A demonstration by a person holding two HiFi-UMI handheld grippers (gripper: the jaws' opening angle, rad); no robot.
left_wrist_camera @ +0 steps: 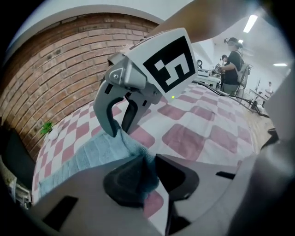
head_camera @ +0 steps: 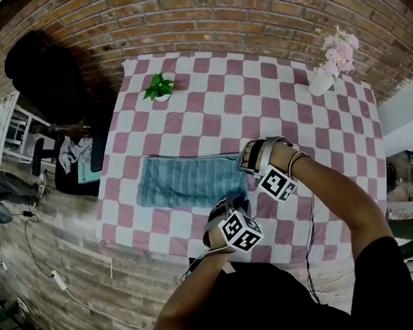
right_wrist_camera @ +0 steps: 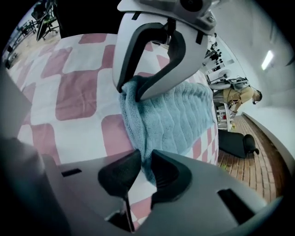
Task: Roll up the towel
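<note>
Now the left tongs and right tongs each clamp the towel (blue, on checked tablecloth).

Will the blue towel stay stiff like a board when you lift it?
Probably floppy: the towel bunches and droops where the right gripper pinches it. Its fuzzy ribbed cloth likely won't slip out.

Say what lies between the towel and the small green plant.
Nothing but bare checkered tablecloth separates the towel and plant; the head view shows it.

Towel on table (plant behind)
</note>
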